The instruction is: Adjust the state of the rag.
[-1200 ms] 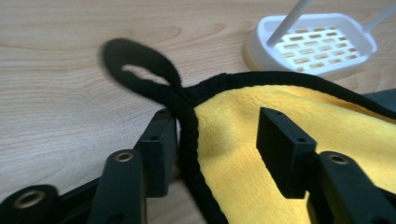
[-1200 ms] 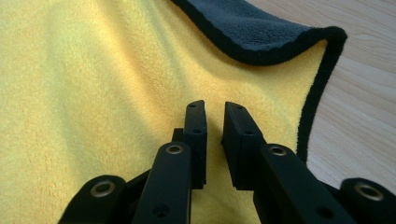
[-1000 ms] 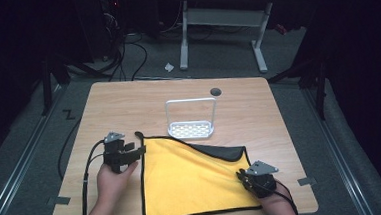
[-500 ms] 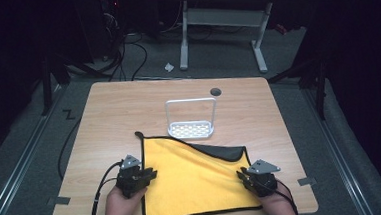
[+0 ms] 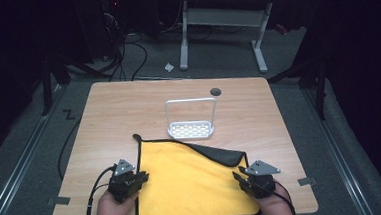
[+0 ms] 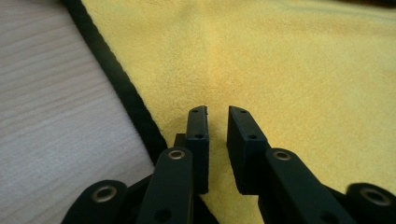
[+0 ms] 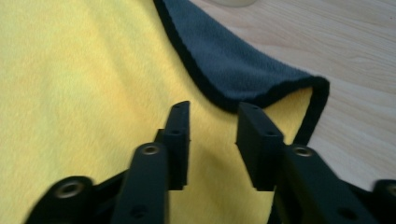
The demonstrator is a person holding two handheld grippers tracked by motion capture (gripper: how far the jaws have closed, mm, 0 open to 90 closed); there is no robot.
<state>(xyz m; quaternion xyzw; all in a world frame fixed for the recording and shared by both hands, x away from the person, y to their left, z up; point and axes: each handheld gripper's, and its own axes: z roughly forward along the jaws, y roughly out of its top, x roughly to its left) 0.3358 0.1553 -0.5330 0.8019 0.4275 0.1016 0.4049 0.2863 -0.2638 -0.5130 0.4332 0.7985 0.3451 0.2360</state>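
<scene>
spread flat on the near half of the pale wooden table: a yellow microfibre cloth with black piping, far right corner folded back to show its dark grey underside. lying square to the near table edge, probably so both edges can be taken at once for a fold.

left gripper at the cloth's near left edge, just inside the black piping; jaws just been closing, now down to a narrow slot, tips low over the yellow pile with nothing visibly pinched between them. likely angling to nip the edge, though no real bite yet.

right gripper at the right edge, just near of the folded corner; jaws just been opening, now moderately apart, cloth beneath rather than gripped.

beyond the cloth's far edge, apart from it: a small white perforated metal rack with an upright loop handle, and farther right a round dark cable hole.
</scene>
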